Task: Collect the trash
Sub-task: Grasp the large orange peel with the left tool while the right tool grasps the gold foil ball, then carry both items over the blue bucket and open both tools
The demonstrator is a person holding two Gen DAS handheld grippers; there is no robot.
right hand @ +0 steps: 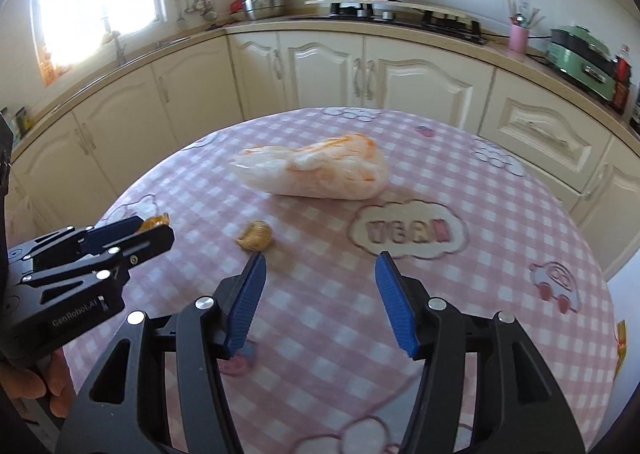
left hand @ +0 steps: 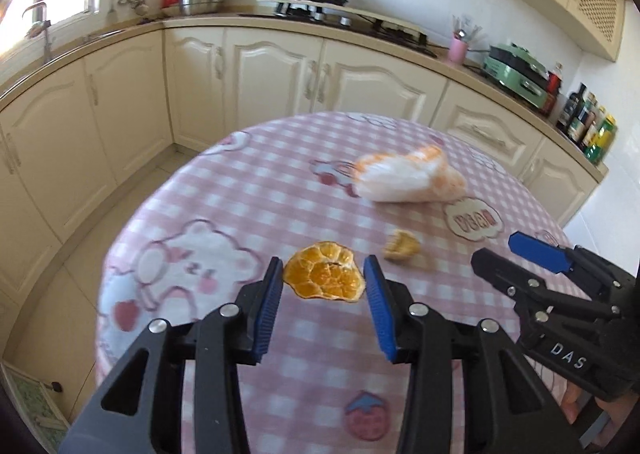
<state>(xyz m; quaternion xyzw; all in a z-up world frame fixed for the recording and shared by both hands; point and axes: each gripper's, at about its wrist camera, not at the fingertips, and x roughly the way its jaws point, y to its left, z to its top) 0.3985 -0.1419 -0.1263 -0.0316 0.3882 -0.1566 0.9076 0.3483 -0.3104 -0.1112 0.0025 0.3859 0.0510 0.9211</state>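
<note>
The left gripper (left hand: 324,286) stood wide, its 2 blue pads flanking the flat orange peel (left hand: 325,277) — nearer than the right gripper (right hand: 320,298), equally wide, holding nothing.

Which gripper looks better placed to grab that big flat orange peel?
Probably the left. The left gripper is open with the flat orange peel lying between its fingers. The right gripper is also open but faces the small peel scrap and the plastic bag.

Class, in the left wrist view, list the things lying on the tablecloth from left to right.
Flat orange peel → small peel scrap → white-and-orange plastic bag, the farthest back.
</note>
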